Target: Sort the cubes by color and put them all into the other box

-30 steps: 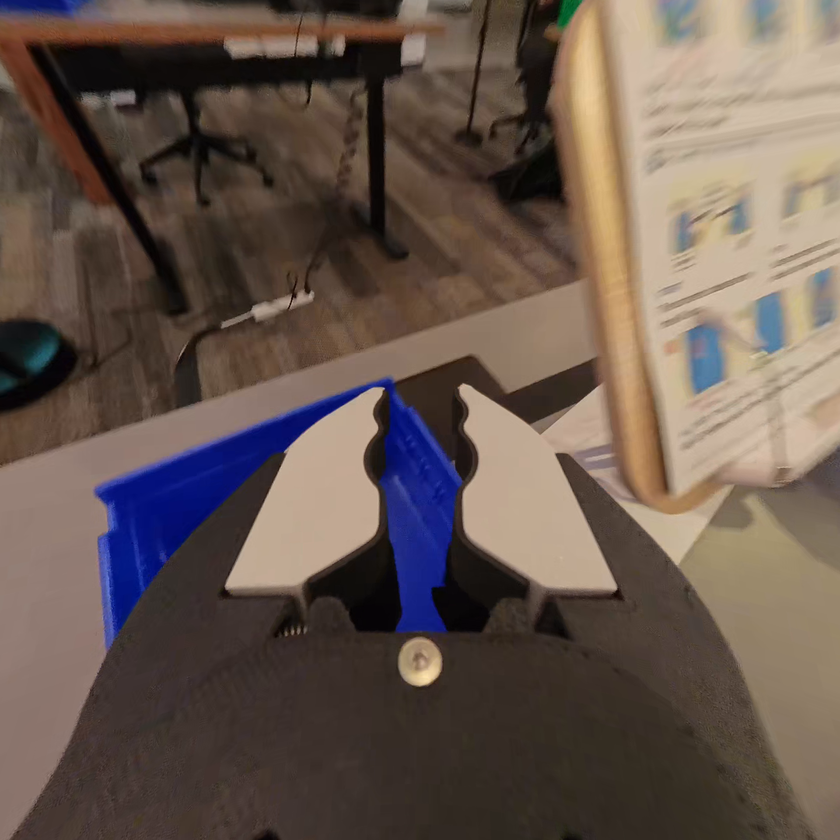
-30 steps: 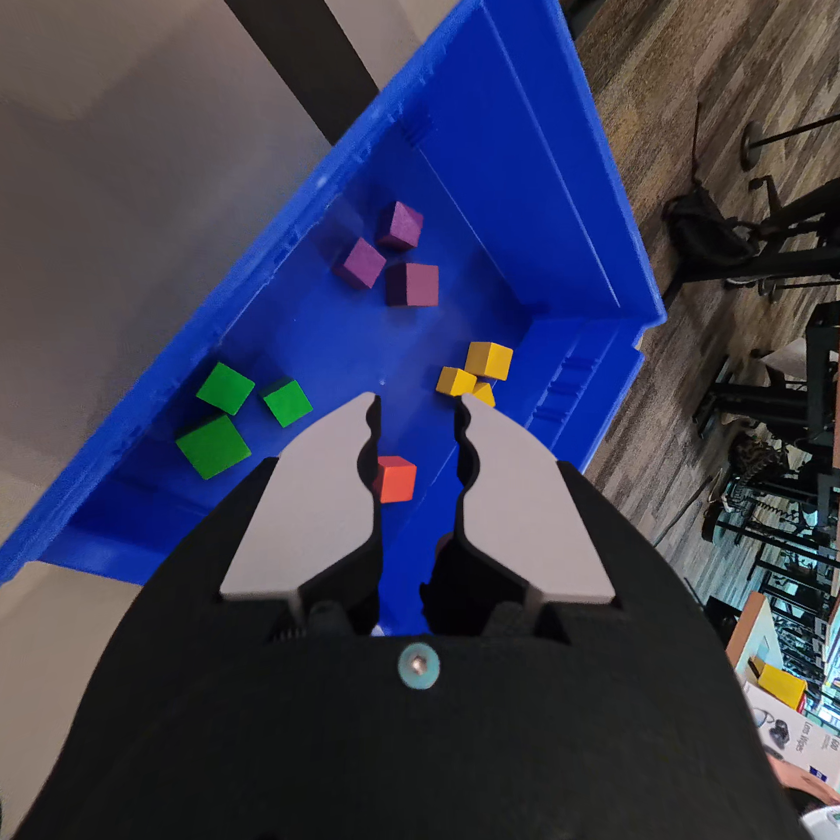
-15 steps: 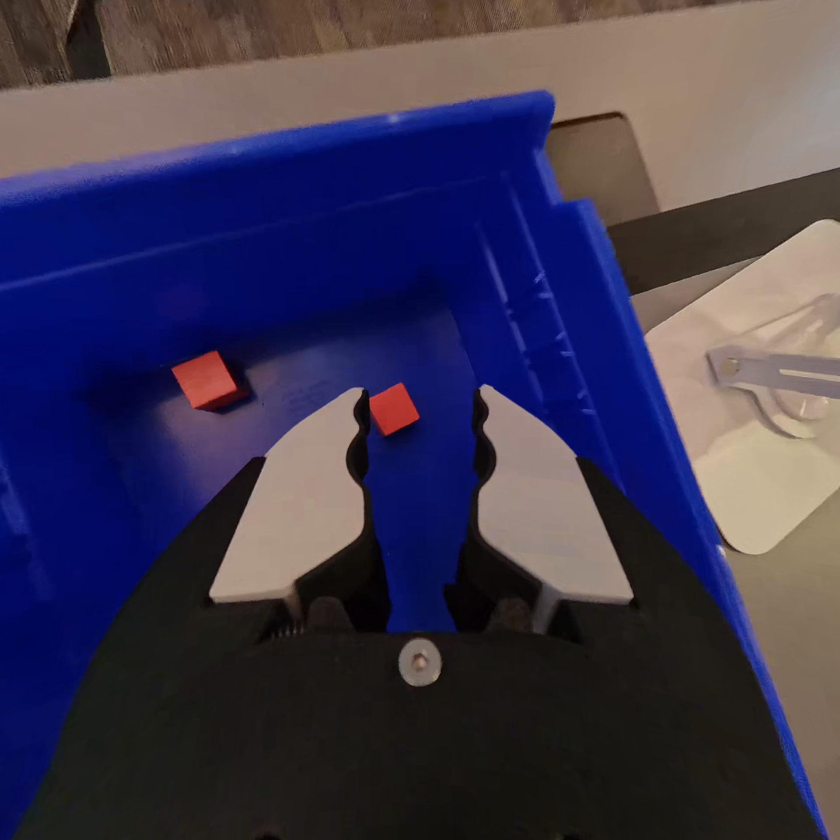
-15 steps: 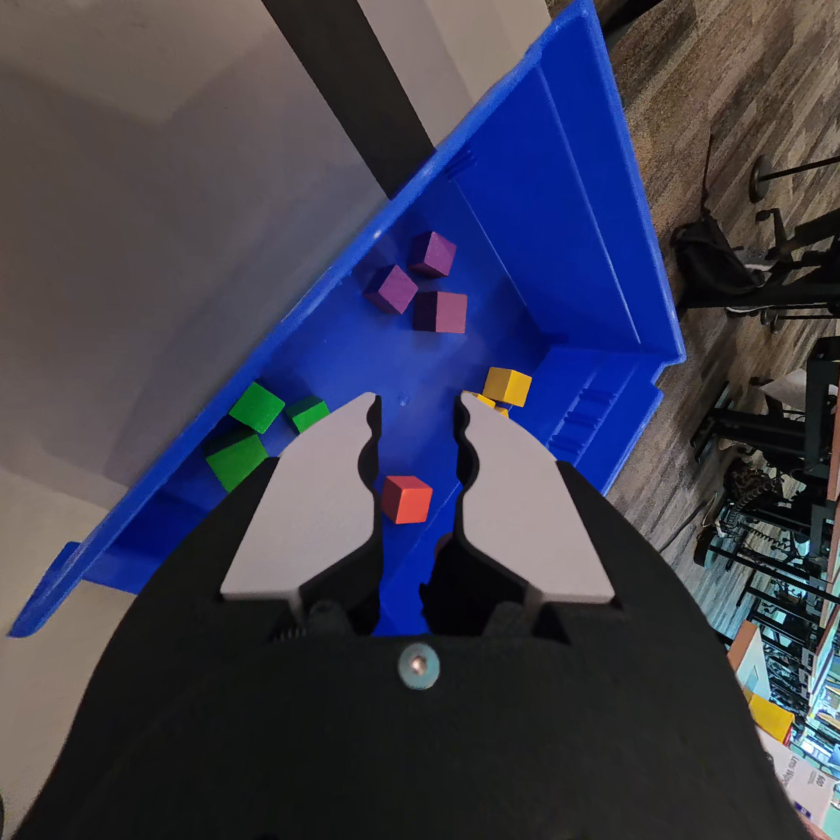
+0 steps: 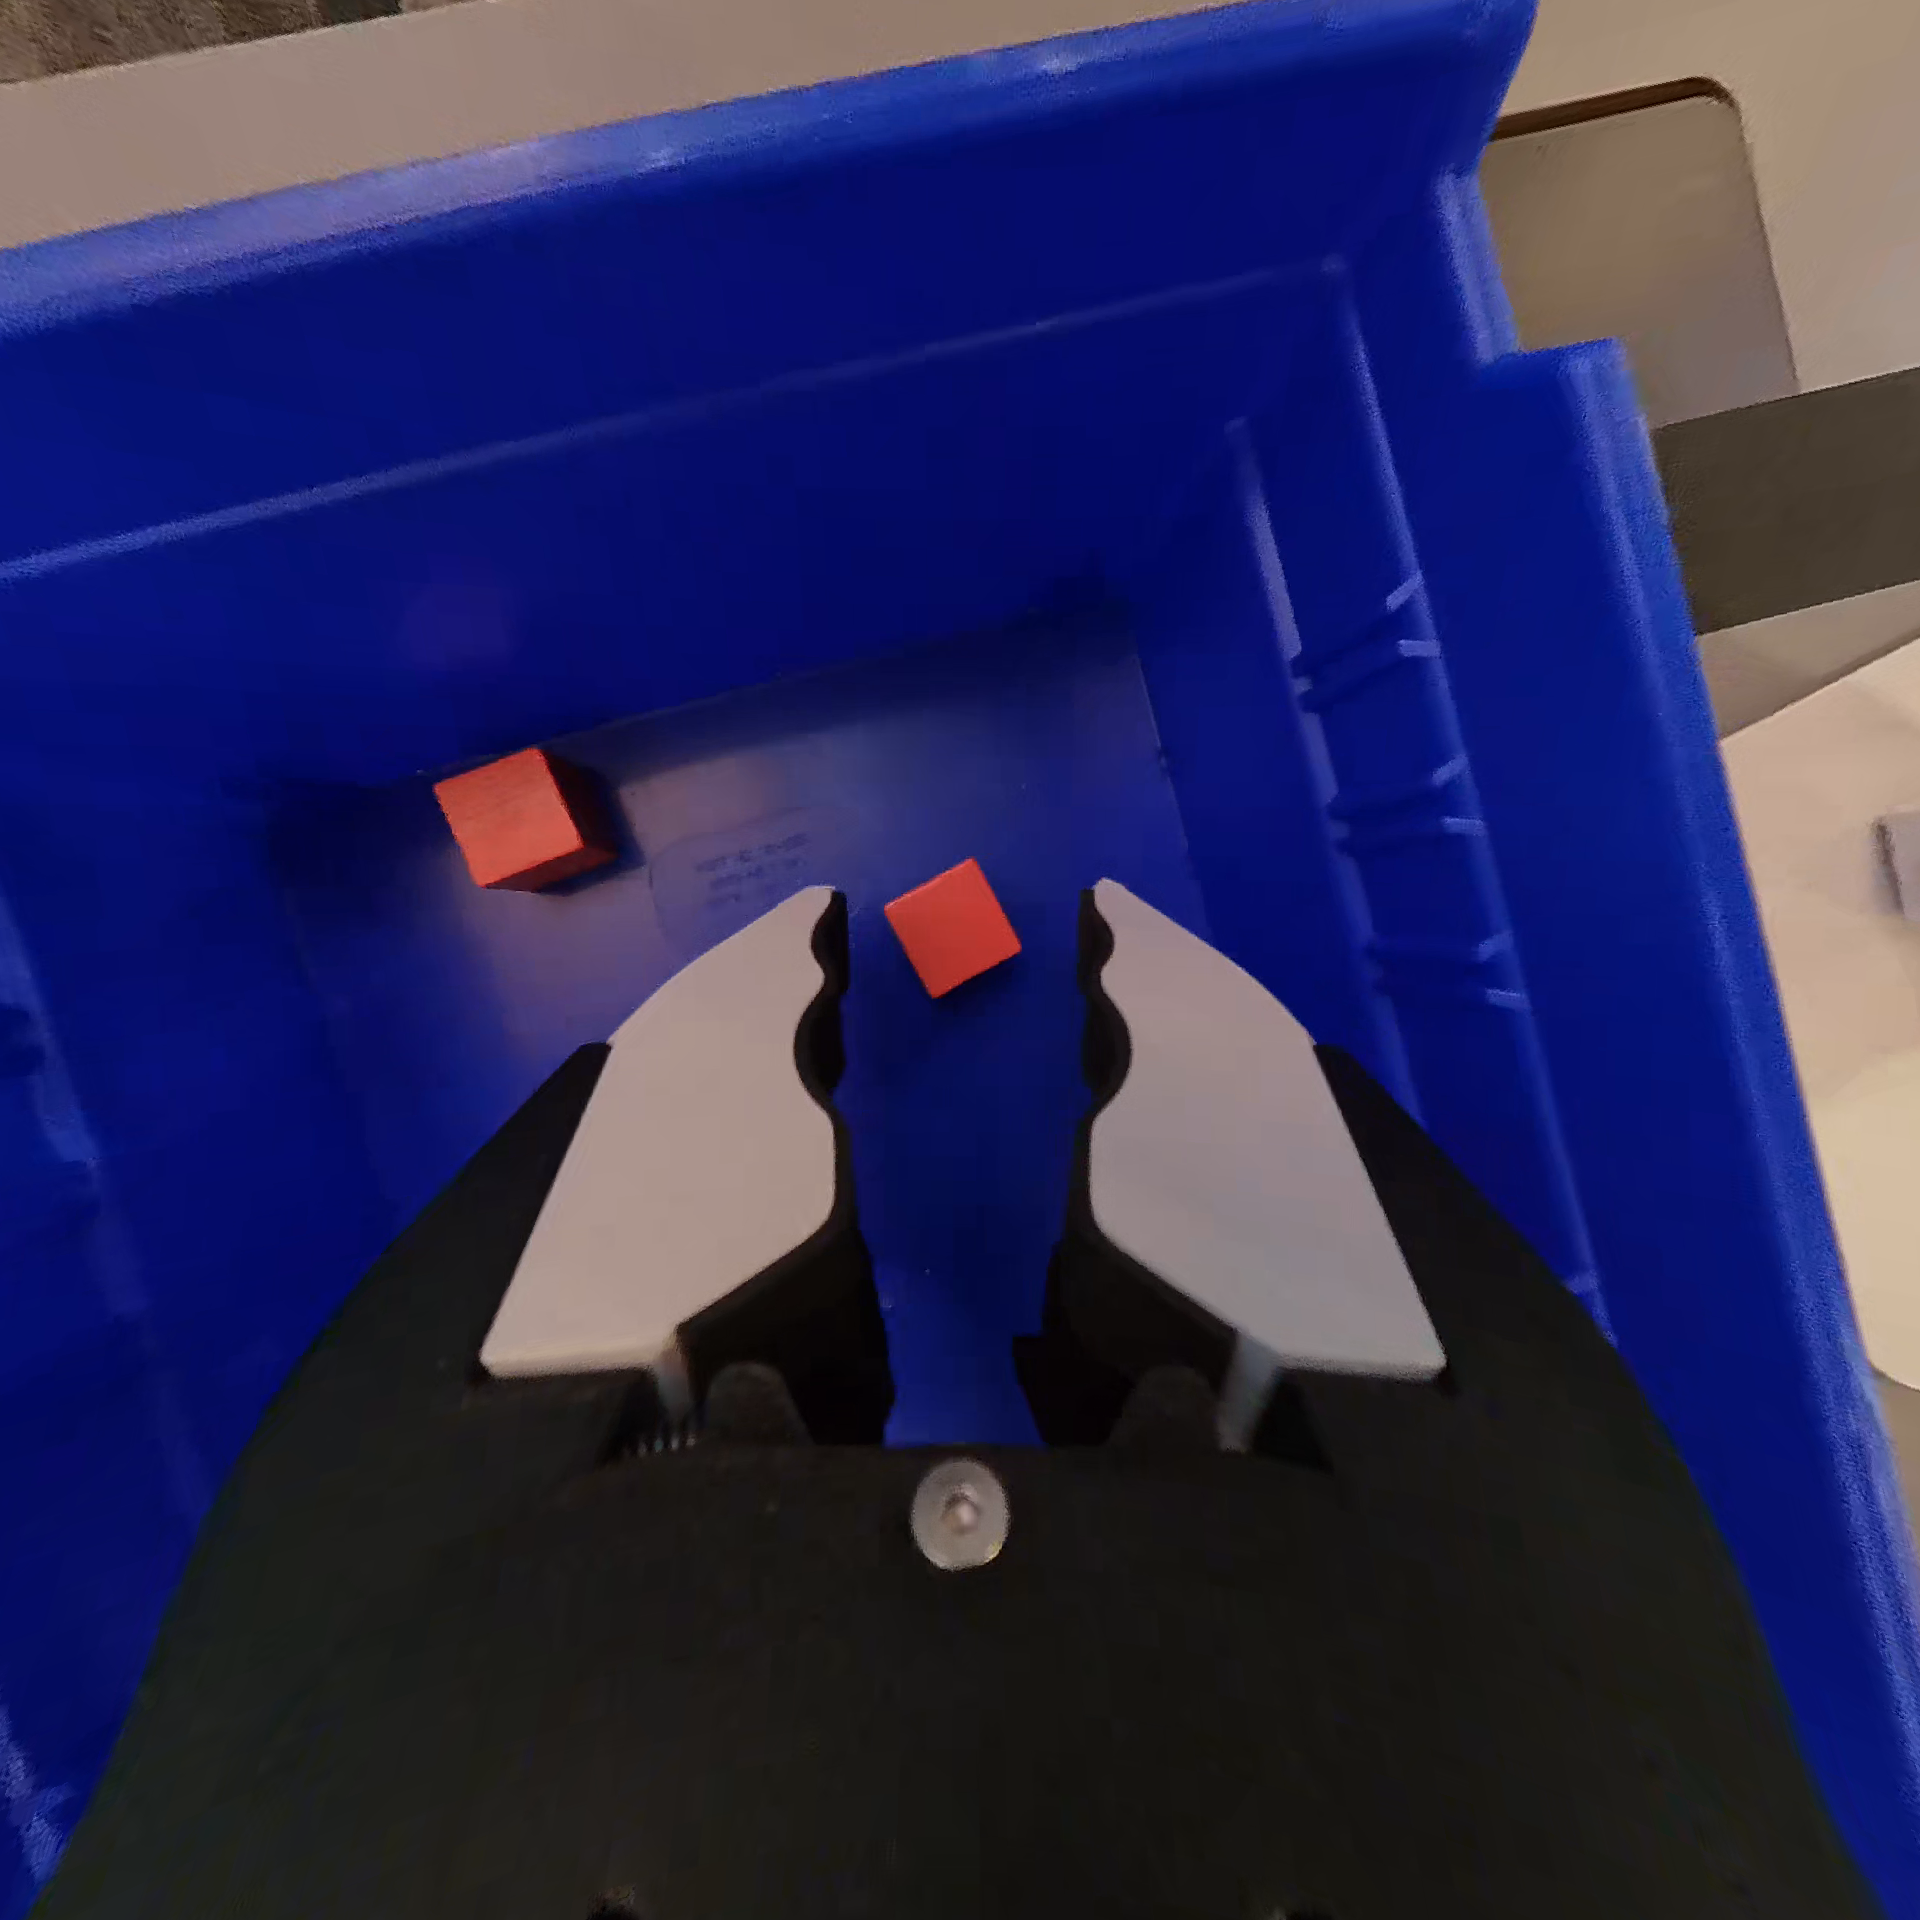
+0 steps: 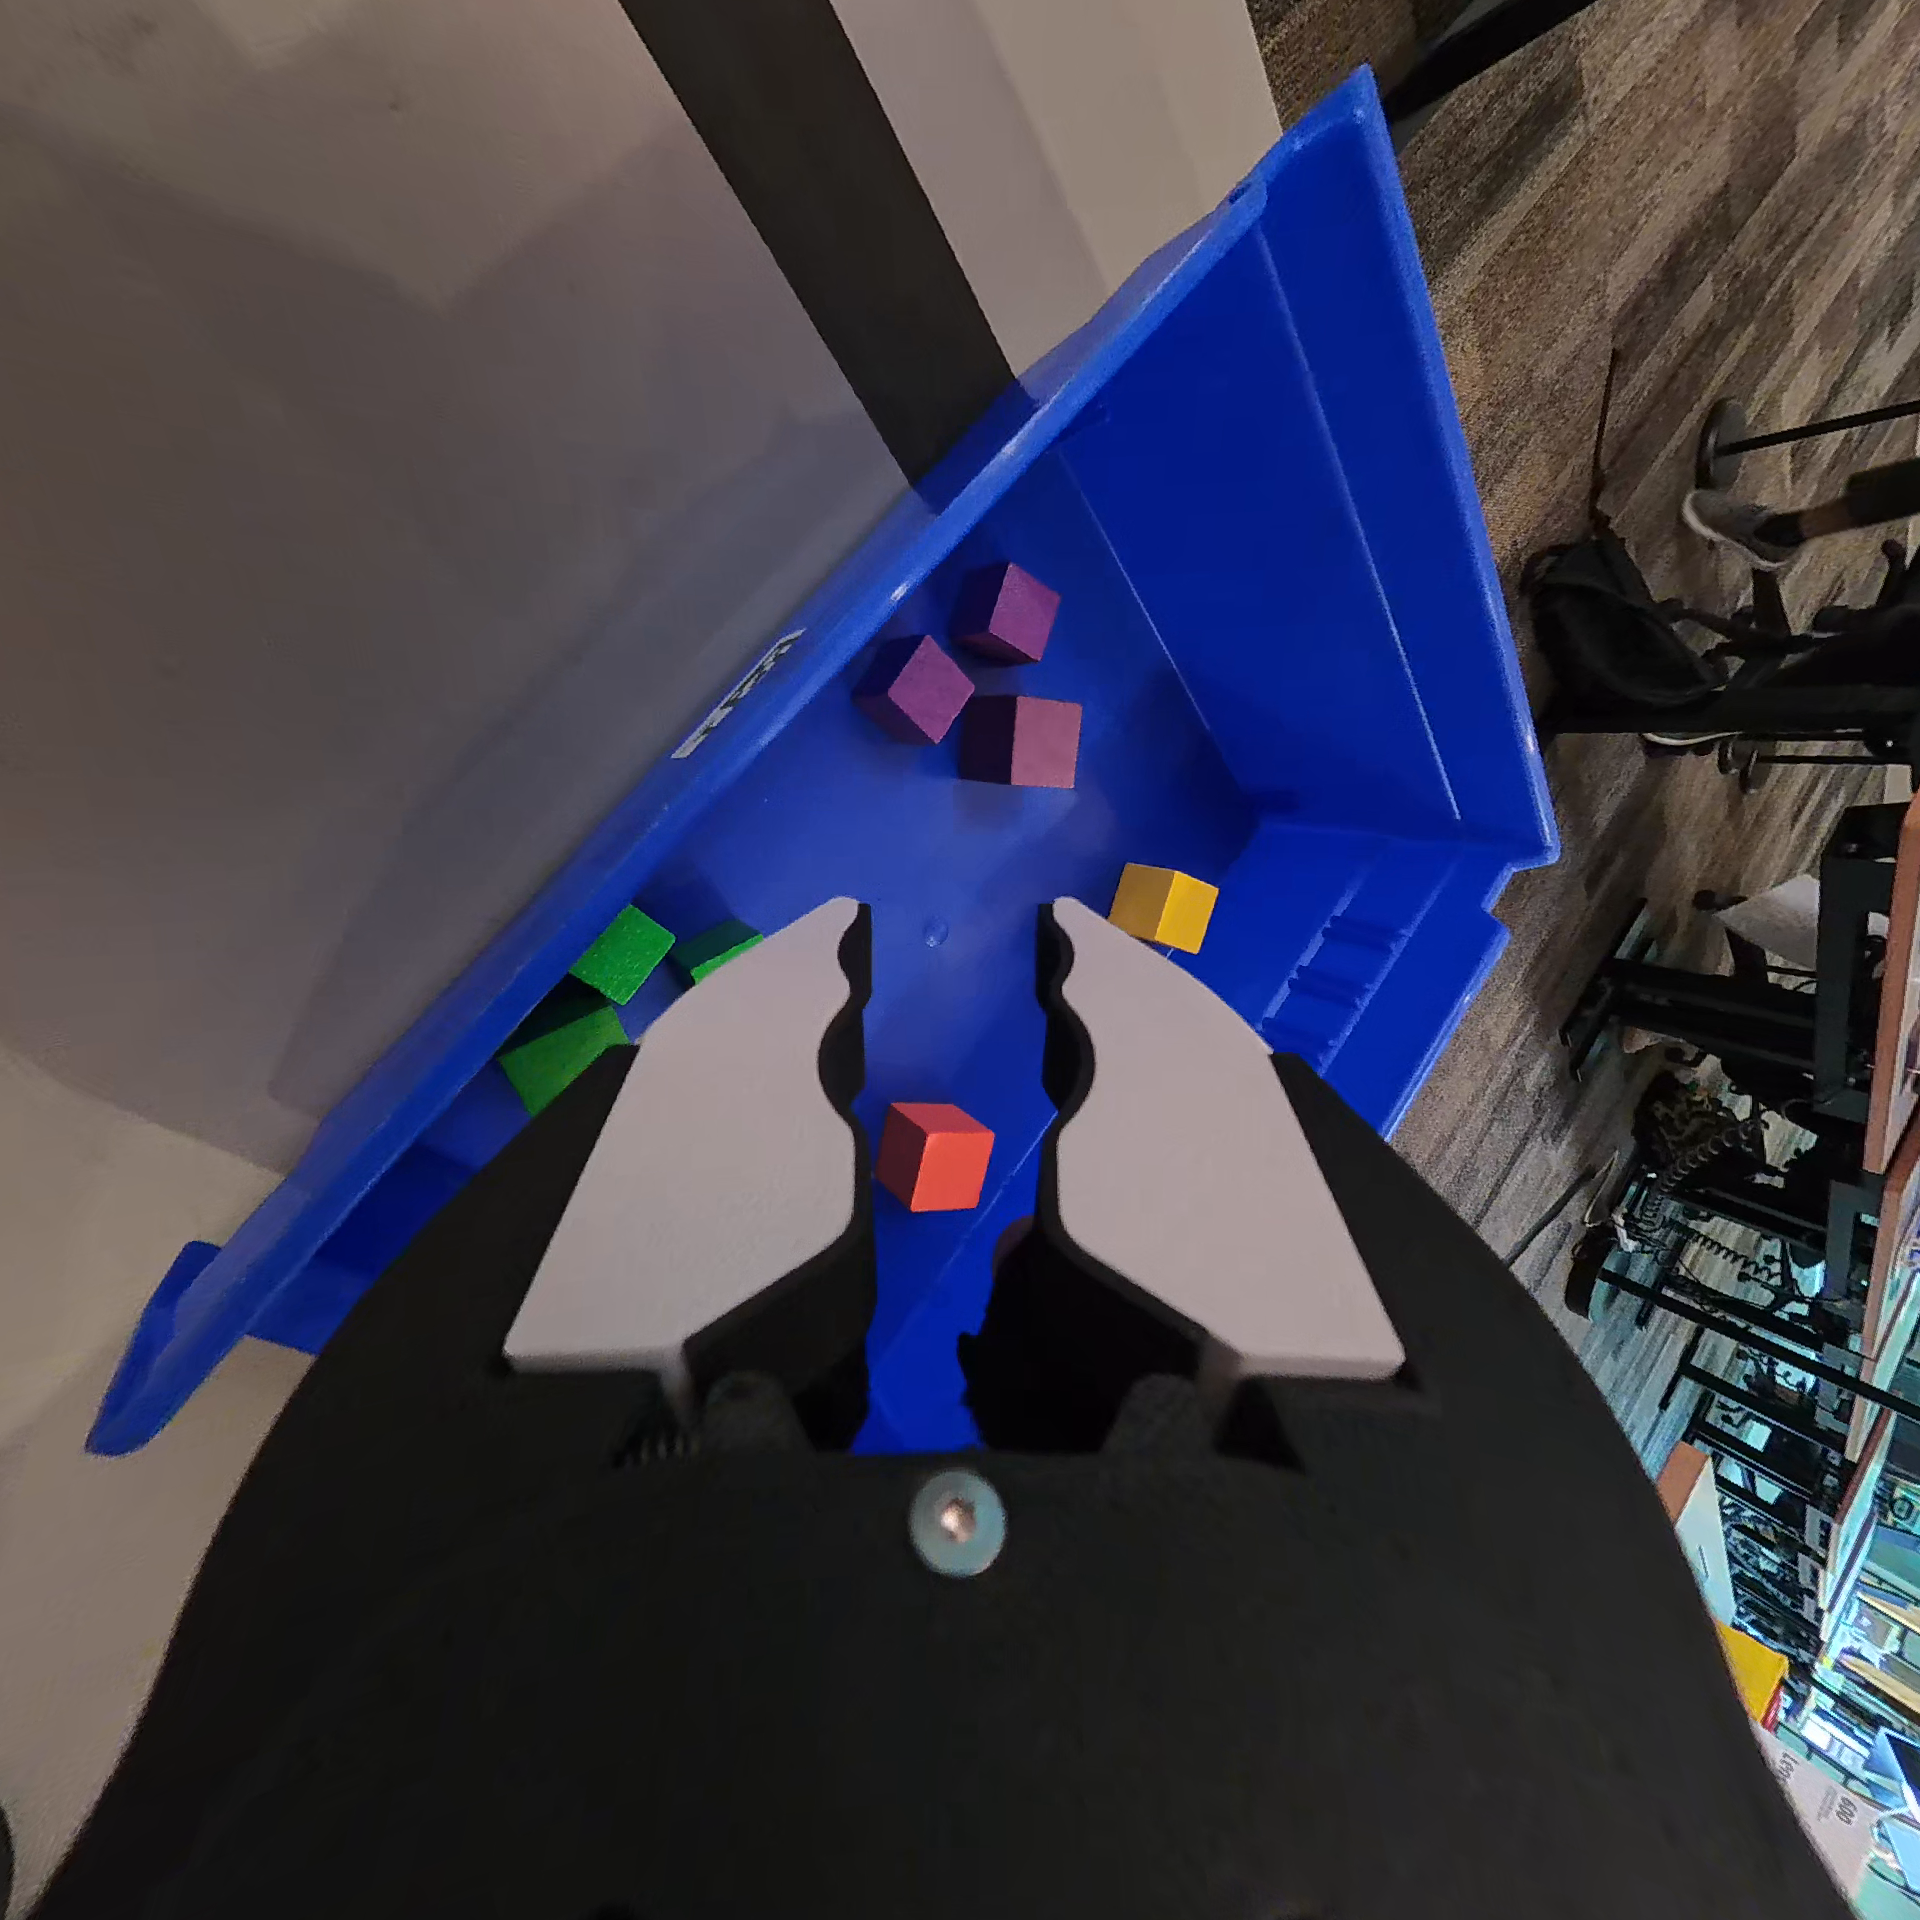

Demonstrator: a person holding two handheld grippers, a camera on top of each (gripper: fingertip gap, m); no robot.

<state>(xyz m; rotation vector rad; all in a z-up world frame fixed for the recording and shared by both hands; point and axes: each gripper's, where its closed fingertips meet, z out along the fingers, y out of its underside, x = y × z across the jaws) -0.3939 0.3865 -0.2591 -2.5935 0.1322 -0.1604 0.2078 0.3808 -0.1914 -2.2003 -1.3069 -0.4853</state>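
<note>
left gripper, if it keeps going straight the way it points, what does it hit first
Probably the red cube lying between the open fingers of the left gripper, on the blue box floor; depth is unclear.

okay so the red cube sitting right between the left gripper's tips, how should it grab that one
Grip the red cube across two opposite side faces, coming straight down from above. It lies flat but rotated relative to the open left gripper, so twisting the wrist to square the fingers with its faces looks wise.
</note>
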